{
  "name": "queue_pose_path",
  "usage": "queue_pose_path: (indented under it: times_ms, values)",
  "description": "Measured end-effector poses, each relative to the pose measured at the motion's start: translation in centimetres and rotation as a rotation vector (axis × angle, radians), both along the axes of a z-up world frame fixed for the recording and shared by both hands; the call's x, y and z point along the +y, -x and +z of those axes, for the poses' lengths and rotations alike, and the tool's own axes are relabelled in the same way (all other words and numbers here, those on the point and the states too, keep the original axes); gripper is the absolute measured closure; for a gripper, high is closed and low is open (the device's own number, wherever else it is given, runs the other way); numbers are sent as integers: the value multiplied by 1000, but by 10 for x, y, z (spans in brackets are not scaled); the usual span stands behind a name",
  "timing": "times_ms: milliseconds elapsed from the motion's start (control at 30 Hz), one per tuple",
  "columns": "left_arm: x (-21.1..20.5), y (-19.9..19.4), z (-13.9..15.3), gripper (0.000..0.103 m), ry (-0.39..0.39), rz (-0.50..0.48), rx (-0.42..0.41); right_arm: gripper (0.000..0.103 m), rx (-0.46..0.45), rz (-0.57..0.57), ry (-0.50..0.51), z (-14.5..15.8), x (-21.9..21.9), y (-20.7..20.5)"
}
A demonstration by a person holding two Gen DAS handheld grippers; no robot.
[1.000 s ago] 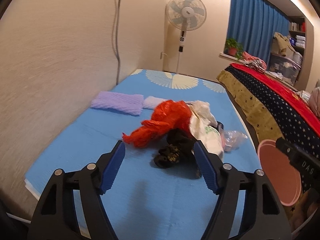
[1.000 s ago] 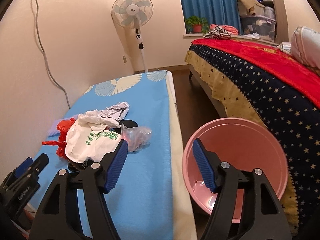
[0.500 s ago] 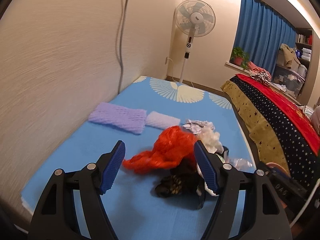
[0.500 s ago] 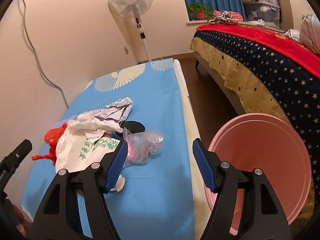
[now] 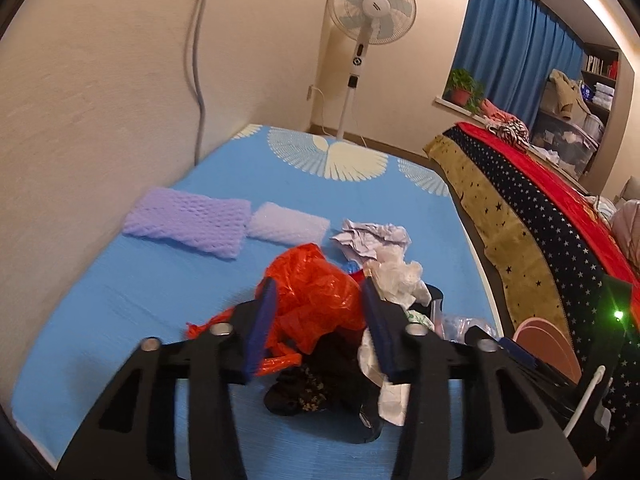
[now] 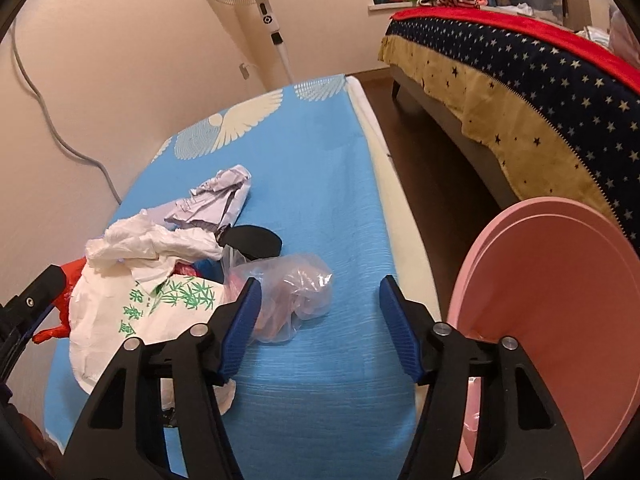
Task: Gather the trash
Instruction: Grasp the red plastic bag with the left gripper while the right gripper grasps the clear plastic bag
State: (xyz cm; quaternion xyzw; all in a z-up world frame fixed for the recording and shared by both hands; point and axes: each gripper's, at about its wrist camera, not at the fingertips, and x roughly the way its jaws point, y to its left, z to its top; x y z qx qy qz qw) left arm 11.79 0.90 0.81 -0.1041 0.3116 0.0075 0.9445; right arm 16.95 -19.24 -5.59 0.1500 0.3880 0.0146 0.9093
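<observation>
Nearest in the left wrist view: left gripper (image 5: 318,320), black frame with ribbed blue pads, narrowed around the crinkled orange plastic bag (image 5: 316,300); pads at both flanks of the bag, real pinch hard to confirm because of motion blur. Just under it a dark crumpled wrapper (image 5: 308,388), partly covered by the gripper frame. Beside, to the right, a thin white plastic bag (image 5: 396,276), wrinkled, lower part cut by the right finger.

In the right wrist view: right gripper (image 6: 320,322) wide apart, holding nothing, above the blue ribbed mattress cover (image 6: 320,184). Between the fingers, near the left pad, a clear plastic bag (image 6: 296,292), glossy, content pinkish and not readable. More left a white bag with green bamboo print (image 6: 160,304), soft folds, lower edge behind the finger. At the right edge a pink round bin (image 6: 560,320), smooth plastic, tilted, bottom cut off by the frame.

Farther: black round lid (image 6: 256,240), half under crumpled grey paper (image 6: 224,196). Then two foam nets flat on the cover, purple foam net (image 5: 188,222) and white foam net (image 5: 288,226), touching end to end. At the far end a standing fan (image 5: 370,4) by the wall, and a starry blanket (image 5: 540,216) on the next bed
</observation>
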Motion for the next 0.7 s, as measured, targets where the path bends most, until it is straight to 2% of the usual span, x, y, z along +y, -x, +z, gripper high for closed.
queue_pose_path:
  times_ms: [100, 267, 400, 700]
  values:
    - [1, 0, -1, 78, 15, -17, 4, 60, 7, 16, -13, -3, 1, -3]
    - [2, 2, 1, 89, 17, -19, 6, 83, -1, 59, -11, 2, 7, -2]
    - [5, 6, 9, 93, 4, -14, -7, 86, -39, 79, 0, 16, 8, 6]
    - [13, 27, 32, 94, -16, -12, -62, 88, -107, 93, 34, 46, 6, 30]
